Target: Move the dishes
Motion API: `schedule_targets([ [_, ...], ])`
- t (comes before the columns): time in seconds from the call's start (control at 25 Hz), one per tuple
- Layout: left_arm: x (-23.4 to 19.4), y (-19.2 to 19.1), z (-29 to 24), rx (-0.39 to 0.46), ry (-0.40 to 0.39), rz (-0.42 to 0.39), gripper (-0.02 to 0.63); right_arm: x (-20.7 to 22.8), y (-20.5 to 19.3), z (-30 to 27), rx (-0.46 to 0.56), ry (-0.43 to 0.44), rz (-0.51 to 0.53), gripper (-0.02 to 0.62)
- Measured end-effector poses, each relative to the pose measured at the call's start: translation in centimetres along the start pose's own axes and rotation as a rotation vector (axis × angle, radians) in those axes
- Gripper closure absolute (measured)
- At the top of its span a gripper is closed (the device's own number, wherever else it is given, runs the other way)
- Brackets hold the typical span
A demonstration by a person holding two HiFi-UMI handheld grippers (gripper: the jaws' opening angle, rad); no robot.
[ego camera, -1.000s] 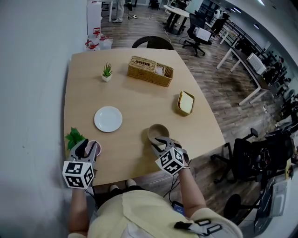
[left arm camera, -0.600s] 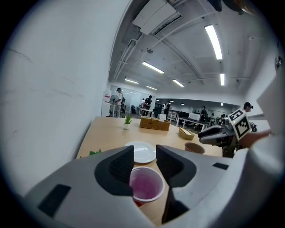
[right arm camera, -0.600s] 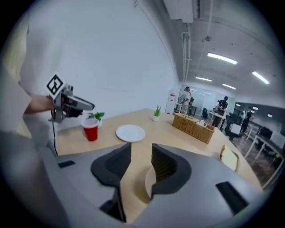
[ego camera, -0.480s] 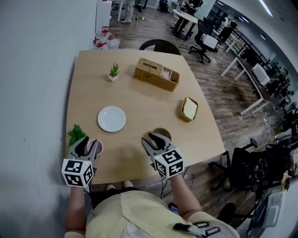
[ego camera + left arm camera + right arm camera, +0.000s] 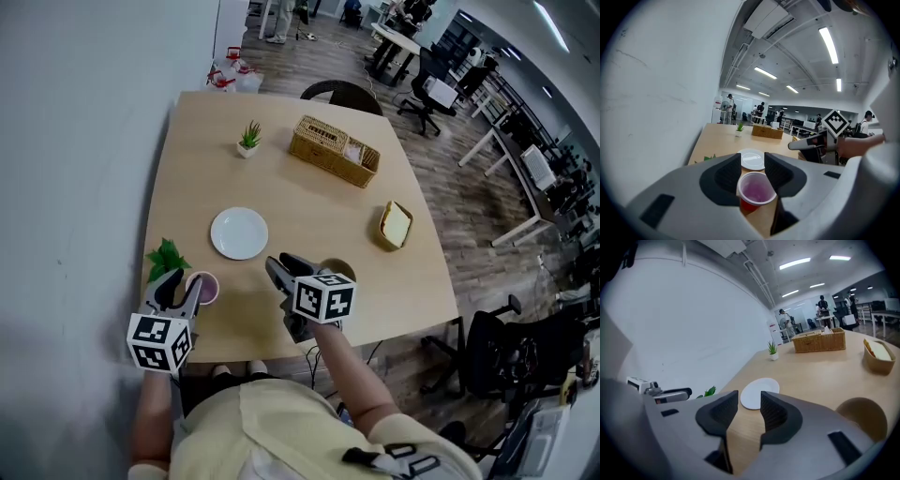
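The round white plate (image 5: 239, 232), flat on the wooden desk (image 5: 309, 202) nearside of the rectangular wicker basket (image 5: 335, 150), is probably stiff, slick and breakable, so pinch its rim; the right gripper (image 5: 274, 262) fingers, which have just been opening, stand apart and empty, and the left gripper (image 5: 178, 284) fingers clamp a red plastic cup (image 5: 206, 287).

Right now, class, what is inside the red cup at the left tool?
The red cup shows a pinkish inside, nothing solid in it; the left tool covers its lower sides.
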State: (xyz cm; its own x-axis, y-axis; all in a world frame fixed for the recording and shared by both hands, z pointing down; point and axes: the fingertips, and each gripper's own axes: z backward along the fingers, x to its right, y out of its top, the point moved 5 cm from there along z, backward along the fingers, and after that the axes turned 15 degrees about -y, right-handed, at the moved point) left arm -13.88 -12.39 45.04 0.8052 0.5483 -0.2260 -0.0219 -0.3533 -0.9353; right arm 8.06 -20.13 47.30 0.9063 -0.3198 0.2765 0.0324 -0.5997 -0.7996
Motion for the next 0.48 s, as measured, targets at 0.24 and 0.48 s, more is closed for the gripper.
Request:
schedule_targets([
  [0.24, -0.1, -0.6, 0.5, -0.011, 0.009, 0.014, 0.446, 0.1, -1.3, -3.8, -0.125, -0.017, -0.173, 0.441],
  [0.48, -0.1, -0.9, 1.1, -0.019, 0.023, 0.018, 0.446, 0.9, -2.8, -7.2, -0.227, -0.021, -0.391, 0.433],
])
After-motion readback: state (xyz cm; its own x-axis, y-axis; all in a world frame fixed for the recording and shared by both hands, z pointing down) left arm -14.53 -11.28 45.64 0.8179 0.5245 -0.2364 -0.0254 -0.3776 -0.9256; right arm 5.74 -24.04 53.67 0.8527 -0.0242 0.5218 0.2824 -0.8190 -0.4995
